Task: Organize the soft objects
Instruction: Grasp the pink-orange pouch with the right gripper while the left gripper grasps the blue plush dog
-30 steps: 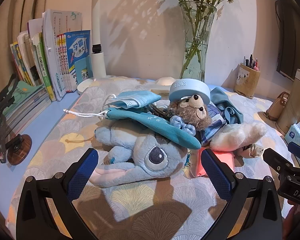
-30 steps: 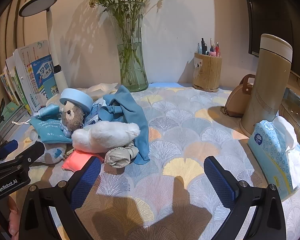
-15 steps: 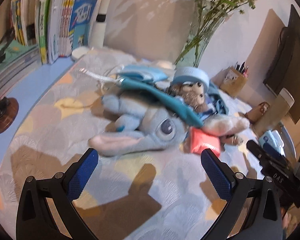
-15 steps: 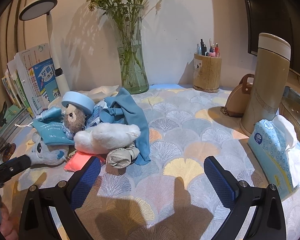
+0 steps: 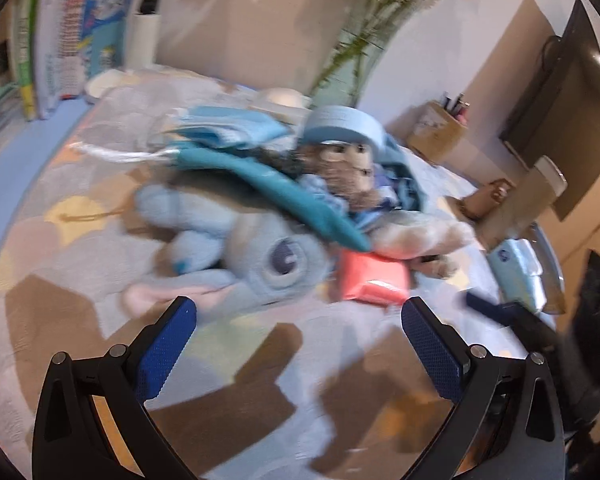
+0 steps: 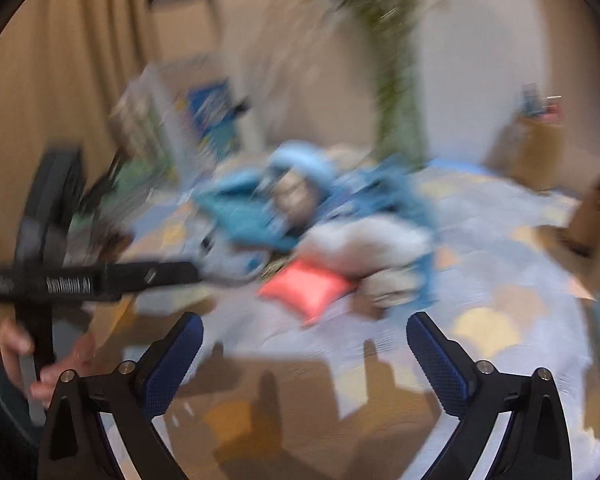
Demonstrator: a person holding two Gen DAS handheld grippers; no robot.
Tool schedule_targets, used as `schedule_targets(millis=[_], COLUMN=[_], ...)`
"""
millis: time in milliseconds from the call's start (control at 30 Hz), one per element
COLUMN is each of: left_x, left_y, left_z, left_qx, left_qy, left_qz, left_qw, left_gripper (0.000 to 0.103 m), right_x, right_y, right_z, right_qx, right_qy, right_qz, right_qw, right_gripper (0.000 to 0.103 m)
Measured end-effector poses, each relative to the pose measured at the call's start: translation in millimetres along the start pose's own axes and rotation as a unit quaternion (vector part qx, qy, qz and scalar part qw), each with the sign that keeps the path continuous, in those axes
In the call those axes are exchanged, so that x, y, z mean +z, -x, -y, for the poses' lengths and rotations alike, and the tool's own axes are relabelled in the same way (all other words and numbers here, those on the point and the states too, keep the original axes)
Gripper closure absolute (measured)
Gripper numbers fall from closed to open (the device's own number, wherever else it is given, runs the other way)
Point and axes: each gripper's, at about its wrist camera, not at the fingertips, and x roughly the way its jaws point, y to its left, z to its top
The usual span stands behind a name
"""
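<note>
A heap of soft things lies on the patterned tablecloth: a blue plush toy (image 5: 260, 248), a teal cloth (image 5: 284, 196) over it, a small brown bear (image 5: 352, 176) under a light blue cap (image 5: 340, 128), a white plush (image 5: 420, 236) and a pink pouch (image 5: 372, 280). My left gripper (image 5: 298, 344) is open and empty, just short of the blue plush. My right gripper (image 6: 304, 356) is open and empty, in front of the pink pouch (image 6: 308, 286). The right wrist view is badly blurred; the left gripper's body (image 6: 92, 276) shows at its left.
Books (image 5: 80, 32) and a lamp base (image 5: 104, 84) stand at the back left. A flower vase (image 5: 360, 68), a pen holder (image 5: 436, 136), a tan flask (image 5: 528, 196) and a tissue pack (image 5: 520, 272) stand behind and right of the heap.
Both grippers have moved in toward the heap; the right one has swung left to face it. Both stay open and empty. The soft things have not moved.
</note>
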Motion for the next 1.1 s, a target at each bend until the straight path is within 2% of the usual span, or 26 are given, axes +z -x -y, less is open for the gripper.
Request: schedule_targets(millis=[67,100,167,233,400,467,500,533,567,600,700,800,833,967,1033,1100], left_x=[6,10,16,20,27,27,25,24,21,19,3,-22,-30,-58,-64,-67], left_y=[-7,-13,-25,-30,-39,-38,-36,-35,-33,-31,-16,4,10,31,37,44], left_z=[5,5,2,-3,-6,-6,-5,-4,-4,-4,3,8,11,20,21,17], left_qx=[0.009,0.023,0.044,0.053,0.087,0.093,0.099,0.102,0.097,0.096,0.096,0.07,0.066,0.062,0.059,0.053], left_qy=[-0.003,-0.006,-0.001,0.011,0.008,0.004,-0.002,-0.01,-0.018,-0.022,-0.059,-0.111,-0.129,-0.192,-0.199,-0.196], left_qz=[-0.004,-0.01,-0.021,-0.013,0.001,0.009,0.013,0.015,0.013,0.013,0.009,-0.007,-0.015,-0.031,-0.031,-0.023], left_qw=[0.9999,0.9997,0.9988,0.9984,0.9962,0.9957,0.995,0.9946,0.995,0.995,0.9936,0.9914,0.9894,0.9788,0.9777,0.9789], left_gripper=[0.001,0.001,0.001,0.001,0.001,0.007,0.023,0.029,0.034,0.036,0.037,0.037,0.037,0.031,0.026,0.026], right_x=[4,7,13,20,33,33,33,32,30,29,23,12,7,-14,-22,-26], right_y=[-22,-32,-51,-62,-82,-91,-91,-89,-86,-84,-73,-53,-45,-20,-11,-4], right_z=[-6,-6,0,8,12,6,3,-2,-5,-8,-10,-9,-9,-5,-2,-1], right_qx=[0.008,0.003,-0.024,-0.052,-0.055,-0.067,-0.069,-0.063,-0.059,-0.056,-0.05,0.01,0.015,0.002,-0.002,-0.015], right_qy=[0.004,0.002,-0.002,-0.005,0.002,0.016,0.024,0.033,0.04,0.048,0.043,-0.002,-0.013,-0.058,-0.079,-0.084], right_qz=[-0.046,-0.064,-0.086,-0.092,-0.101,-0.109,-0.109,-0.105,-0.1,-0.096,-0.087,-0.079,-0.078,-0.081,-0.085,-0.089], right_qw=[0.999,0.998,0.996,0.994,0.993,0.992,0.991,0.992,0.992,0.993,0.994,0.997,0.997,0.995,0.993,0.992], right_gripper=[0.019,0.021,0.021,0.021,0.021,0.02,0.021,0.027,0.046,0.053,0.054,0.054,0.054,0.054,0.054,0.054])
